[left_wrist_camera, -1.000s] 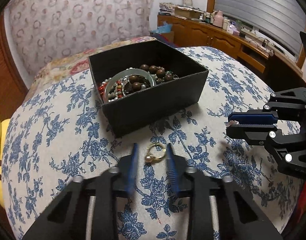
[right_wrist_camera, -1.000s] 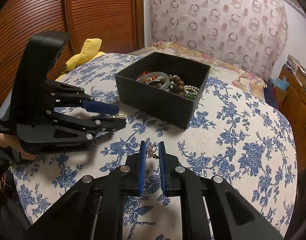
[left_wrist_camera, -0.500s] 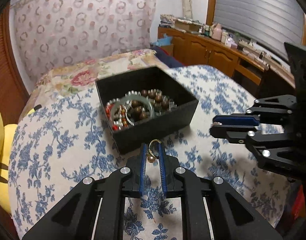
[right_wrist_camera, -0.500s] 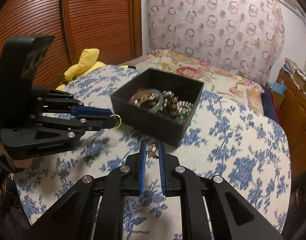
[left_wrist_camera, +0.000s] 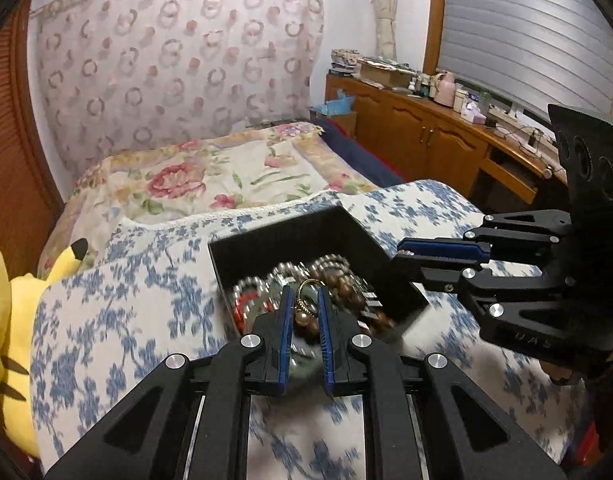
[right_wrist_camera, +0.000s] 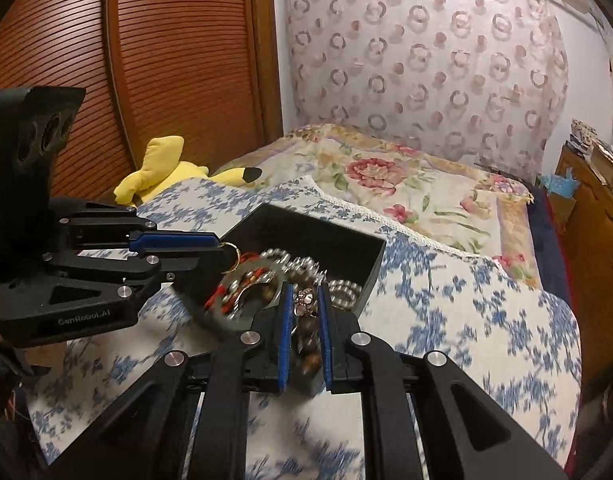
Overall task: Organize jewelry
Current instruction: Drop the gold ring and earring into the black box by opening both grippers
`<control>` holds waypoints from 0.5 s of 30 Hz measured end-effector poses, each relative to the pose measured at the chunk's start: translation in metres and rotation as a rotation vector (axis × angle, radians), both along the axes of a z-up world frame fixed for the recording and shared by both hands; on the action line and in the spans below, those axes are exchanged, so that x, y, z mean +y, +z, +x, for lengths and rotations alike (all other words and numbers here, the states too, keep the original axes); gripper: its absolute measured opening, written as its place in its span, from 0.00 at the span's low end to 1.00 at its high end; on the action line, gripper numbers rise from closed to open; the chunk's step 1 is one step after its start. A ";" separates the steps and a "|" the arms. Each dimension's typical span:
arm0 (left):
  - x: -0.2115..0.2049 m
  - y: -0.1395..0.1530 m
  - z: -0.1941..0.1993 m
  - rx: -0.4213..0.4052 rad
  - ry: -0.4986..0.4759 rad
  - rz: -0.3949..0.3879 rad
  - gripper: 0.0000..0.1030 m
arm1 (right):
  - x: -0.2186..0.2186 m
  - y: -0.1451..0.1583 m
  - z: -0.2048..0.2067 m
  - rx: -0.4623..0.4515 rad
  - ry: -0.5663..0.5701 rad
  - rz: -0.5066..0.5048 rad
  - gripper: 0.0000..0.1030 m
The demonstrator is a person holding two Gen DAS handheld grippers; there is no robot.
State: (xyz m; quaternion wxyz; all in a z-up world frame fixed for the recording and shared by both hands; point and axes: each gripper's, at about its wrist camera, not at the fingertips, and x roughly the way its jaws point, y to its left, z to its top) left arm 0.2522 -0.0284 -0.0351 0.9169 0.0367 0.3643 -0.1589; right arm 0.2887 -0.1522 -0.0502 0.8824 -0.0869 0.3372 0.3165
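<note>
My left gripper [left_wrist_camera: 305, 290] is shut on a gold ring with a small pearl bead [left_wrist_camera: 302, 317], held just above the near side of the black box [left_wrist_camera: 282, 236]. The right wrist view shows the same ring [right_wrist_camera: 233, 258] sticking out of the left gripper's tip [right_wrist_camera: 222, 250] at the box's left edge. A small rose-gold jewel [right_wrist_camera: 304, 300] is pinched in my right gripper [right_wrist_camera: 305, 288], over the near part of the box [right_wrist_camera: 306, 228]. Bead bracelets [left_wrist_camera: 338, 276] fill the box. From the left wrist, the right gripper [left_wrist_camera: 400, 254] reaches in at the box's right wall.
The box sits on a blue-flowered cloth [left_wrist_camera: 126, 300] over a bed. A yellow plush toy [left_wrist_camera: 6, 320] lies at the left edge, a rose-patterned blanket [left_wrist_camera: 226, 176] beyond. A wooden cabinet [left_wrist_camera: 426, 140] with clutter stands at the right, a slatted wooden door [right_wrist_camera: 166, 60] at the left.
The left gripper shut on the gold ring and lifted it off the cloth. Both grippers rose and moved forward, from in front of the box to over its near edge.
</note>
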 end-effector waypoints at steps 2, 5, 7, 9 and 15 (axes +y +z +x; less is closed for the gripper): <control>0.001 -0.002 0.012 0.005 0.006 0.003 0.11 | 0.002 -0.002 0.010 0.006 0.002 0.003 0.14; 0.003 -0.005 0.028 0.017 0.014 0.003 0.11 | 0.003 -0.006 0.027 0.019 0.004 0.012 0.14; 0.005 -0.008 0.037 0.024 0.019 0.001 0.11 | 0.004 -0.008 0.034 0.023 0.003 0.015 0.14; 0.007 -0.009 0.044 0.029 0.027 -0.002 0.11 | 0.004 -0.010 0.042 0.029 0.001 0.021 0.15; 0.013 -0.010 0.051 0.030 0.042 -0.014 0.11 | 0.002 -0.012 0.052 0.044 -0.003 0.042 0.15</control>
